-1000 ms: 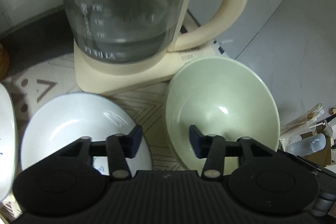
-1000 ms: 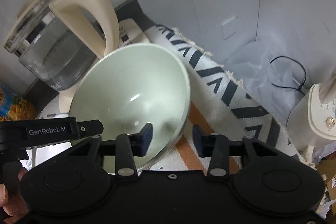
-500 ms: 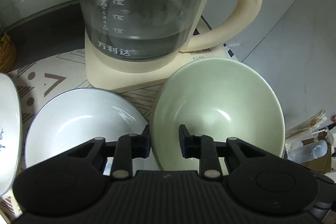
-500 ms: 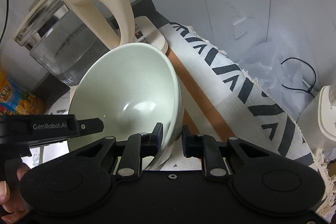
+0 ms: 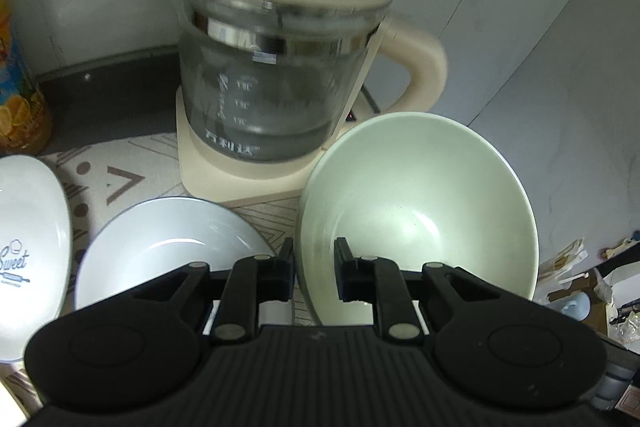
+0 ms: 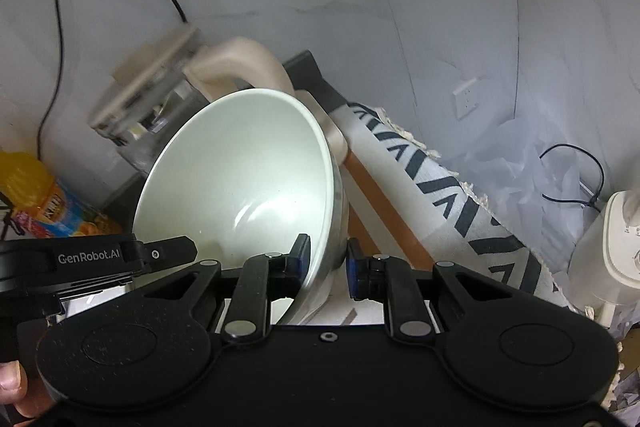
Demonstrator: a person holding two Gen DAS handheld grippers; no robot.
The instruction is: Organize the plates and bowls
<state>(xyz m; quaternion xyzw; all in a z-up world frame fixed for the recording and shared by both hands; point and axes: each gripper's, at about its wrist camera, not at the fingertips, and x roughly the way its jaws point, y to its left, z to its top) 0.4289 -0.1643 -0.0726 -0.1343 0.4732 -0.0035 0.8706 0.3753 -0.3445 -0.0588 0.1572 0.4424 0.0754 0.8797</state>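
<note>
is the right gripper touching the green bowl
Touching. In the right wrist view the right gripper has the green bowl's rim wall pinched between its fingers, one pad inside and one outside, with no gap showing.

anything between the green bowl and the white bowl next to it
Nothing visible. Both grippers, left and right, pinch the green bowl's rim, and the white bowl sits open just to its left. The kettle stands behind them.

Dim fisheye views, blurred kettle point(image 5: 280, 67), bowl point(image 5: 420, 211) glare
</note>
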